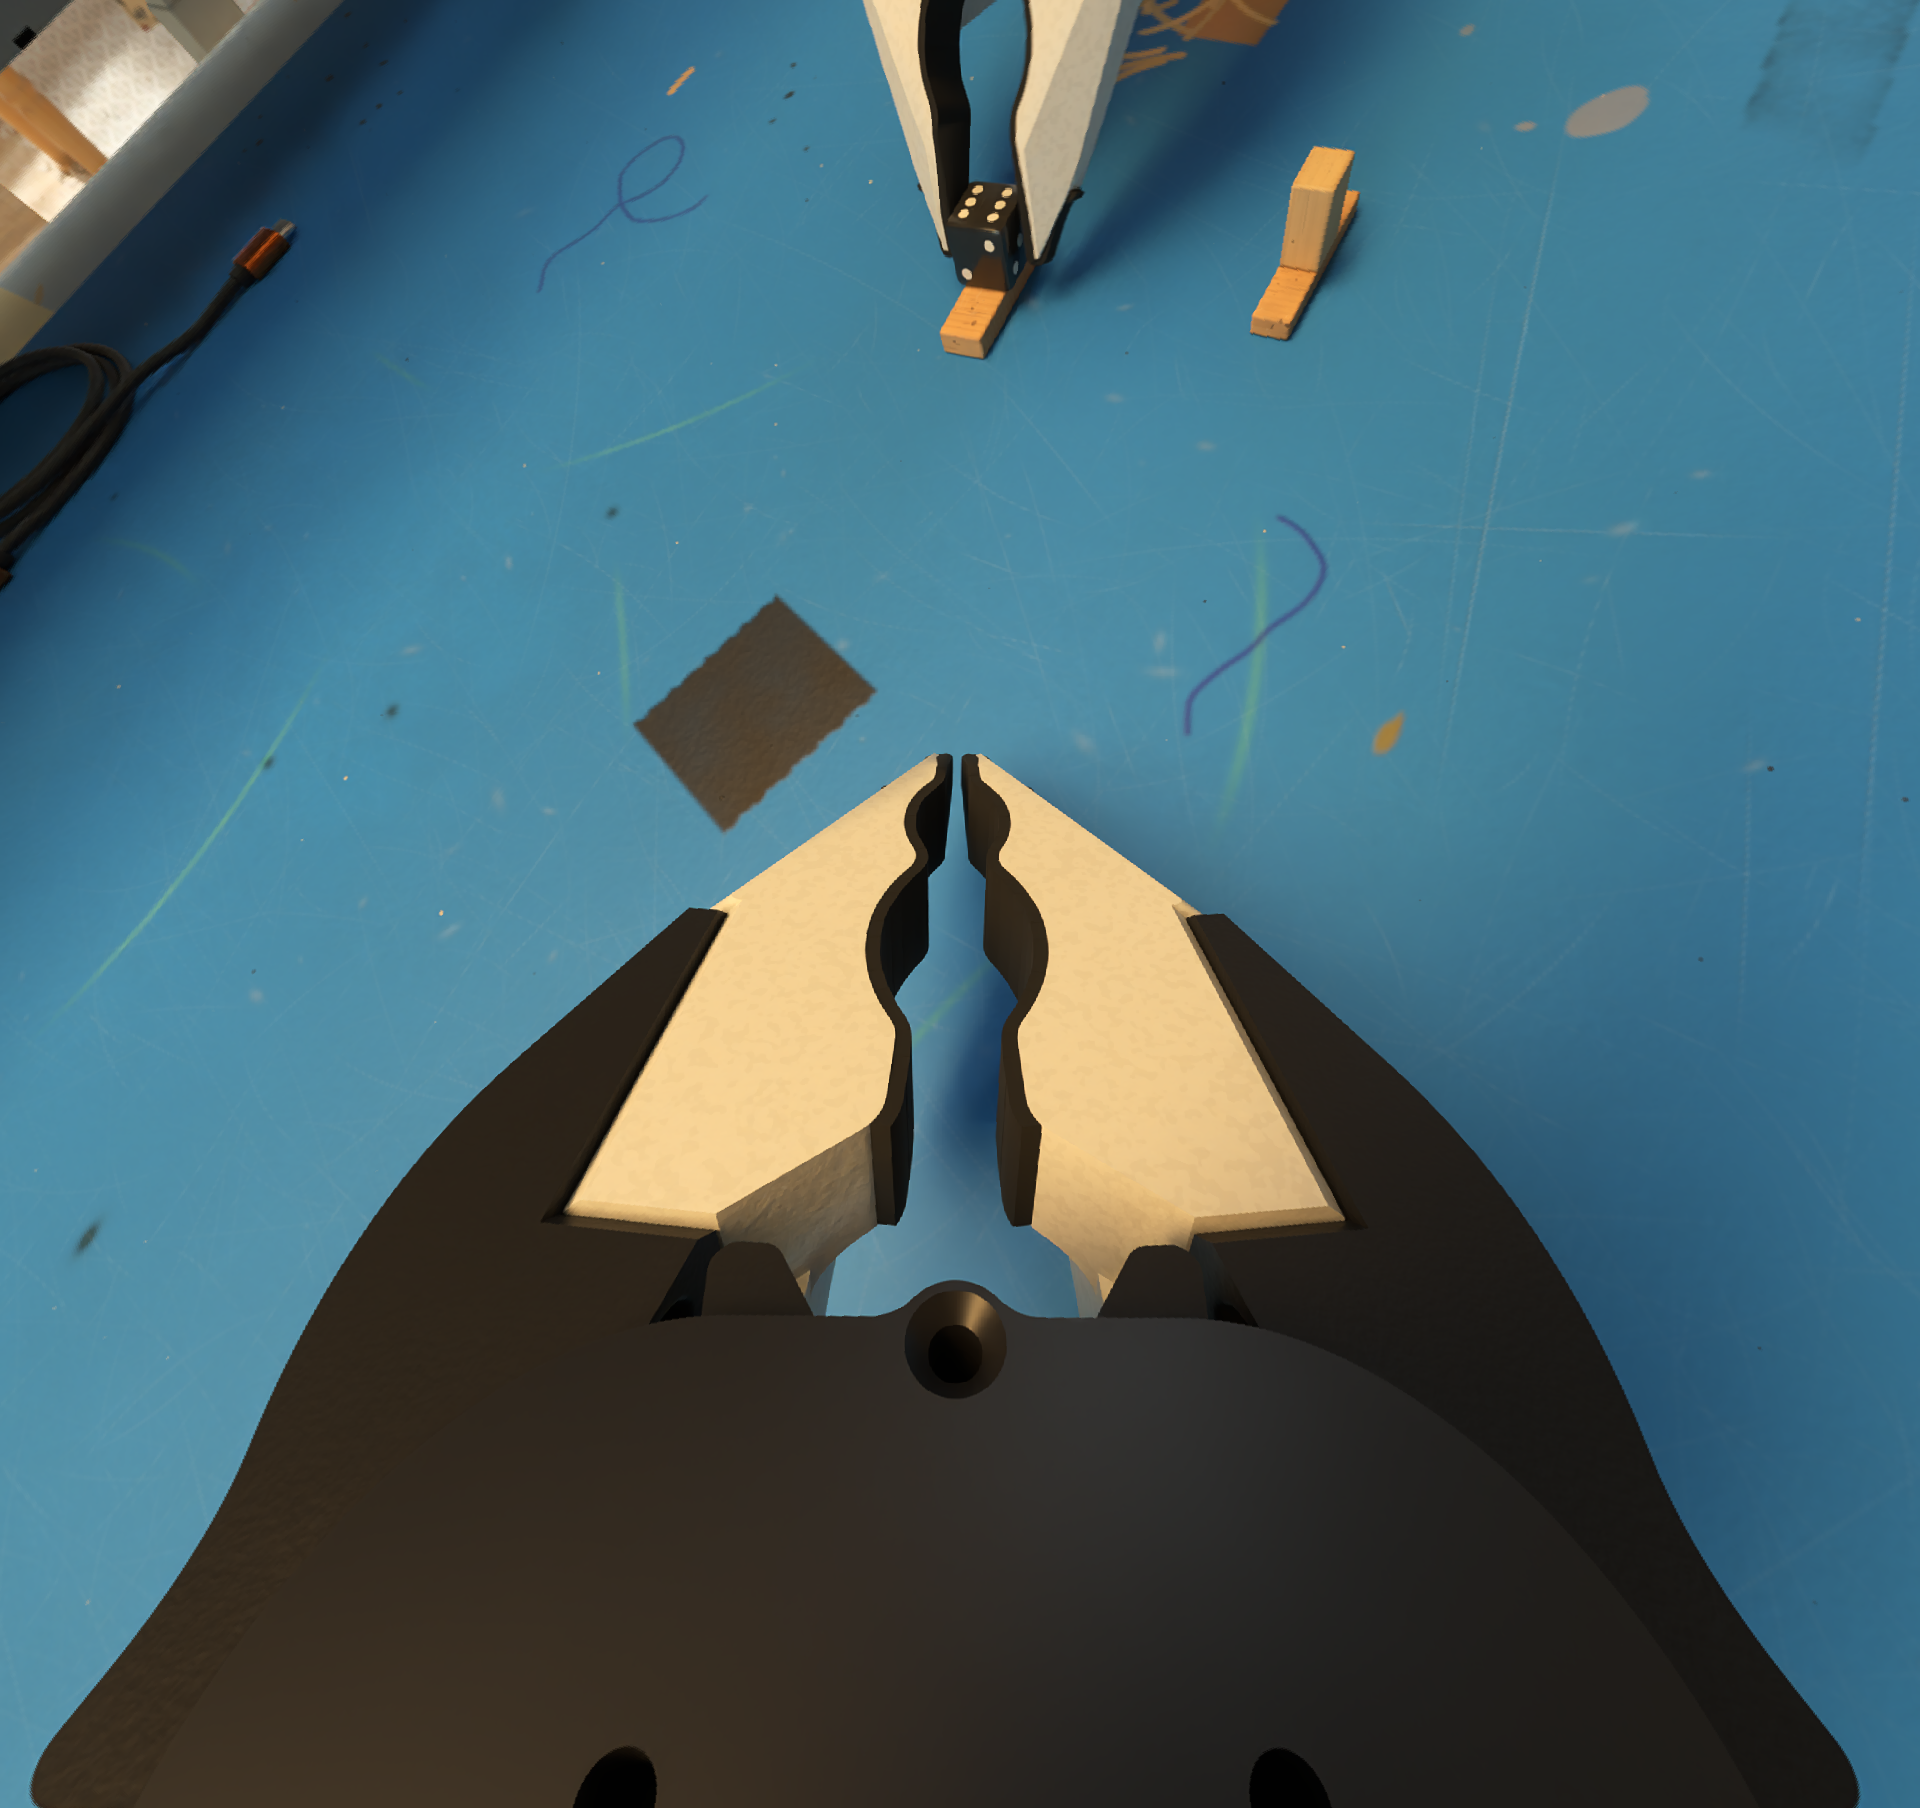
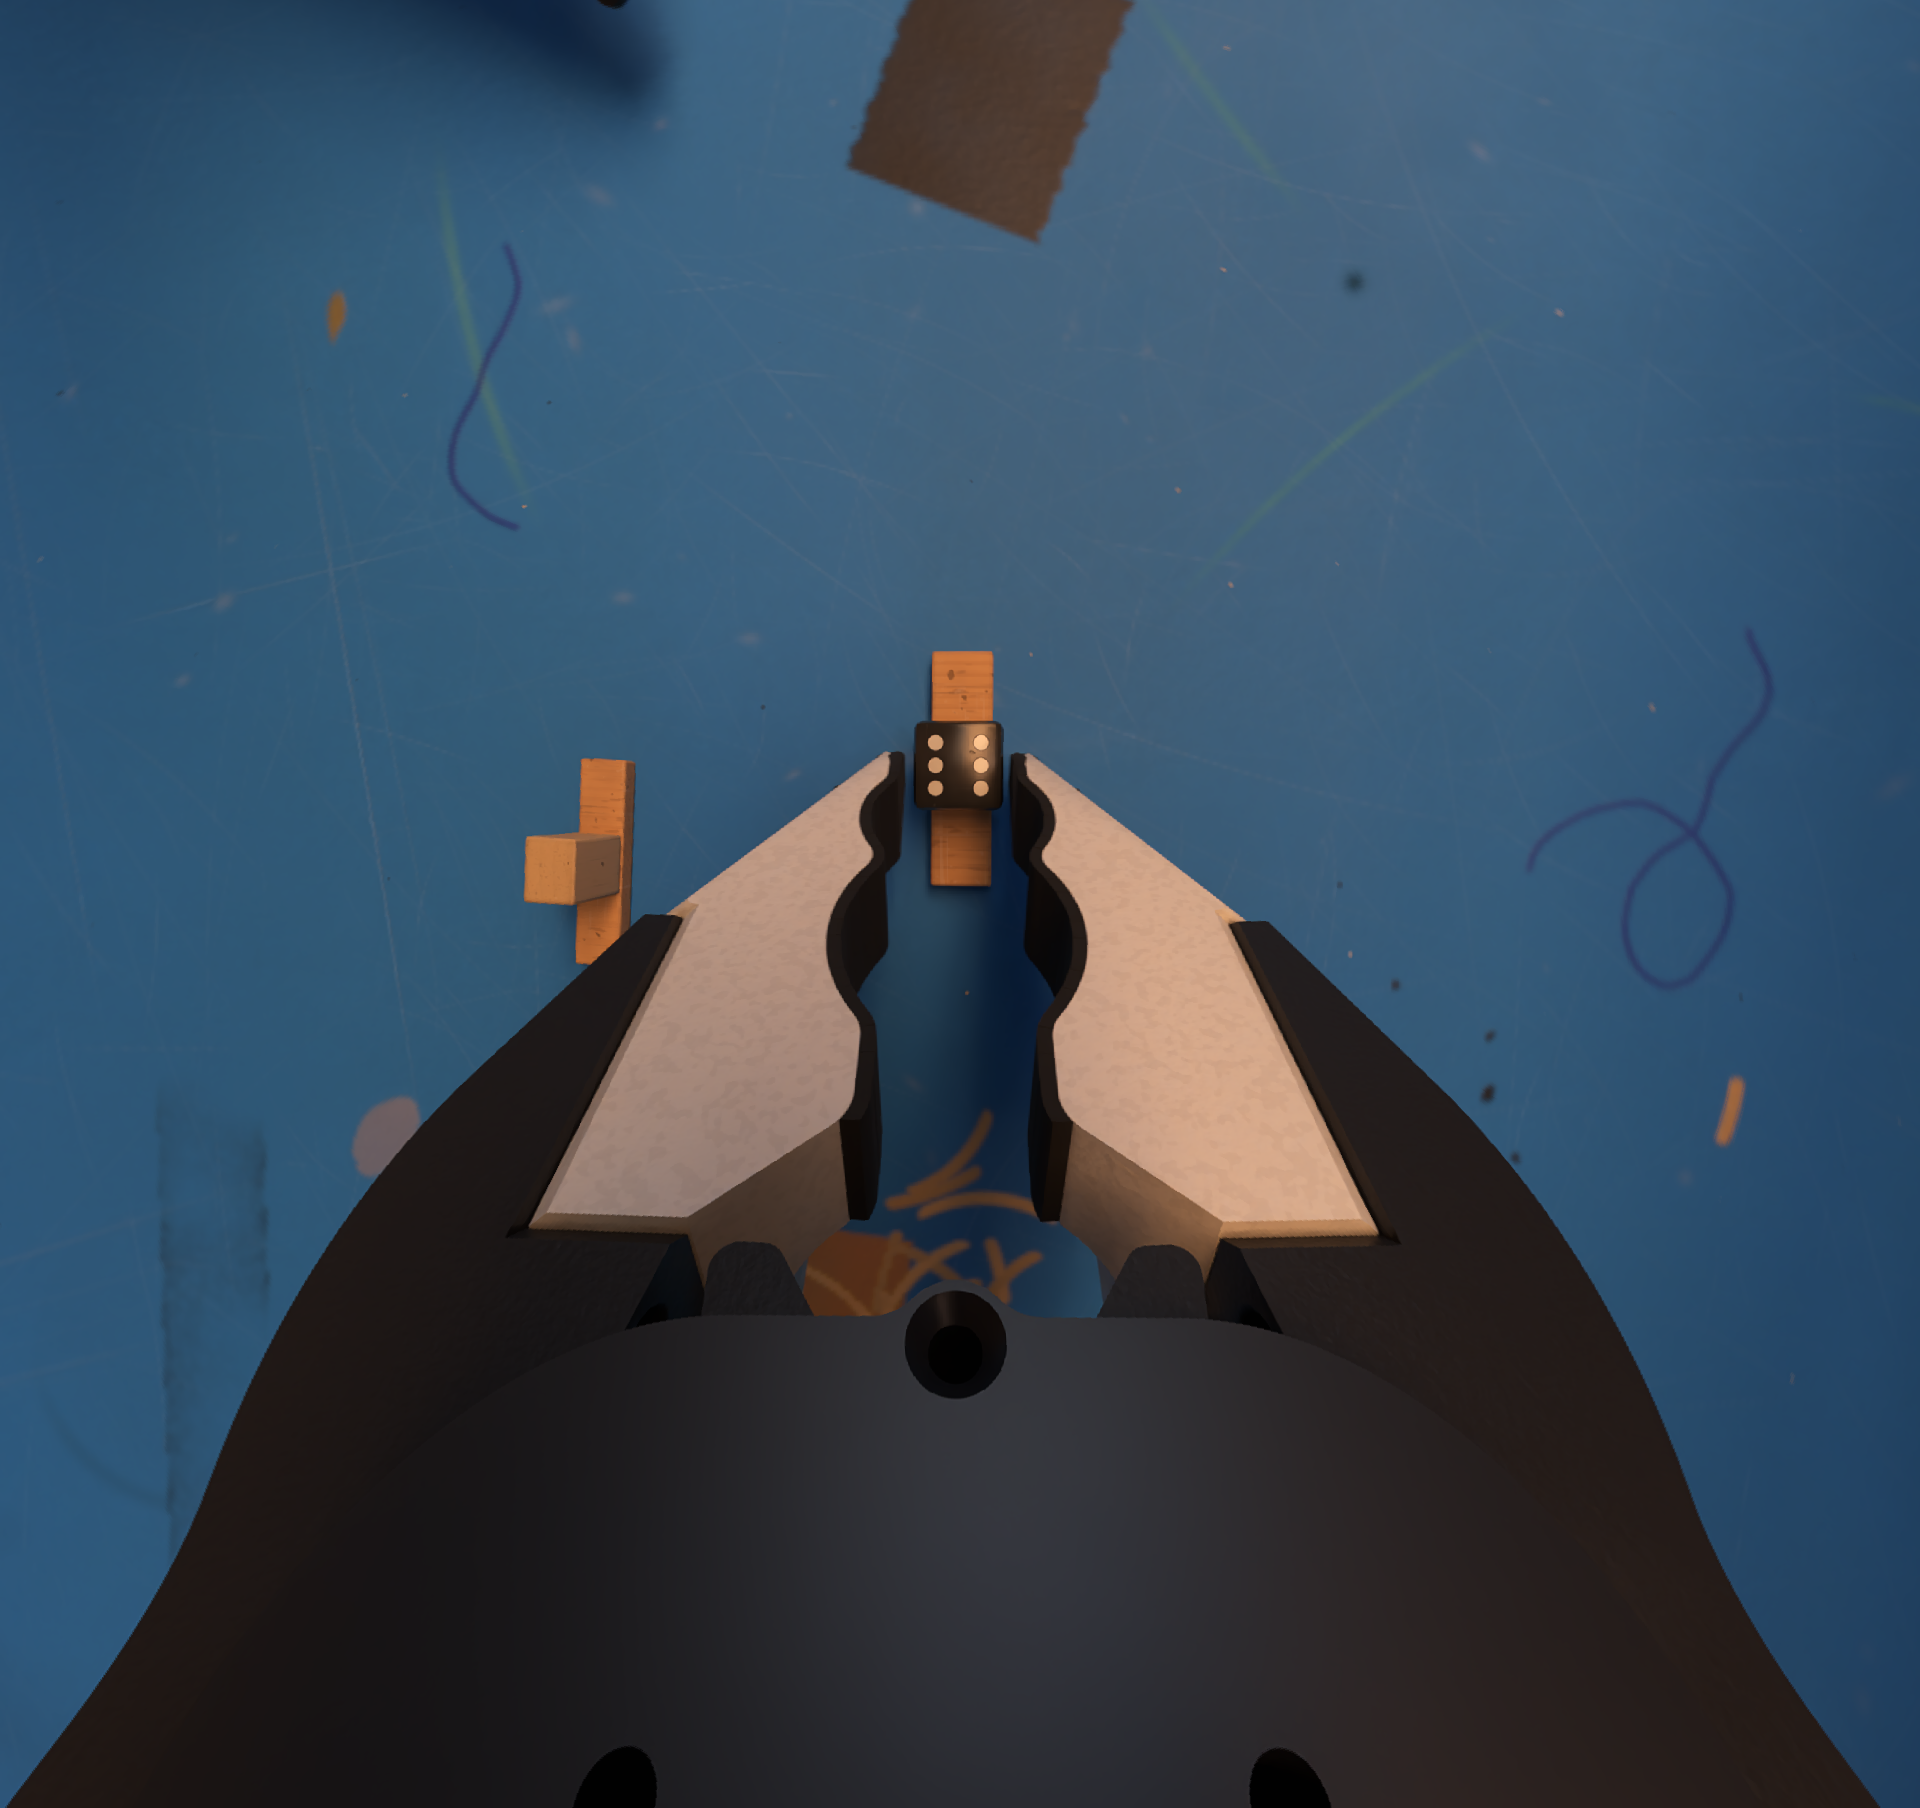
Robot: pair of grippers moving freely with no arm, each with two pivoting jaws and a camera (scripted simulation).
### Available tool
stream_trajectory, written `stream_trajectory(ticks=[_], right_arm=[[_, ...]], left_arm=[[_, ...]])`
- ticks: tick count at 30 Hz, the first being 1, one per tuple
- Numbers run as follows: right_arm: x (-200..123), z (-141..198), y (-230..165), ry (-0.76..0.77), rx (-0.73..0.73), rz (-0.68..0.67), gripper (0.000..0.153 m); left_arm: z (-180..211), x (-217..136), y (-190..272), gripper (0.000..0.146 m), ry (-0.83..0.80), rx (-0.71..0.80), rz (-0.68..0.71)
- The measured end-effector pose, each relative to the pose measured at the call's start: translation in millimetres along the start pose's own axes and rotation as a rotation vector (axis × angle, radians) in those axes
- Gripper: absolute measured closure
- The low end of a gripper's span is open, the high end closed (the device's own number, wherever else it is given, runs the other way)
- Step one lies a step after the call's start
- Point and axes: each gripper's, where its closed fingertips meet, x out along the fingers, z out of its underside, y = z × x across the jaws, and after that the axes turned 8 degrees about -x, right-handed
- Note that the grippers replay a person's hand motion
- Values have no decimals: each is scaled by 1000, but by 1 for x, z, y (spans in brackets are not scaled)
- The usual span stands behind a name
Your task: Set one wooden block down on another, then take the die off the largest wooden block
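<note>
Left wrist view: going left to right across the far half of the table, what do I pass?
Black cable → black die gripped by the right gripper, on a flat wooden block → small wooden block standing on another flat block.

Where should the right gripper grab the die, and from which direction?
Straight down from above, pinching the black die's two side faces. It sits flat on a narrow wooden block, sides overhanging free. The right gripper already straddles it, fingers flanking both faces.
</note>
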Motion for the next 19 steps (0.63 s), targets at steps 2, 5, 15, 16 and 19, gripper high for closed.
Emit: stream_trajectory(ticks=[2, 5, 15, 16, 19], right_arm=[[1, -2, -1, -3, -44, -49, 137], [6, -13, -10, -15, -188, -132, 136], [32, -77, -50, -68, -642, -324, 137], [35, -79, -52, -72, -663, -337, 137], [44, -82, -58, -66, -693, -374, 137]], left_arm=[[0, 0, 1, 144, 0, 1, 5], [-4, 0, 6, 143, 16, 3, 32], [-14, 0, 28, 128, -17, -35, 188], [-14, -1, 29, 127, -26, -33, 192], [-12, -7, 32, 127, -56, 1, 206]])
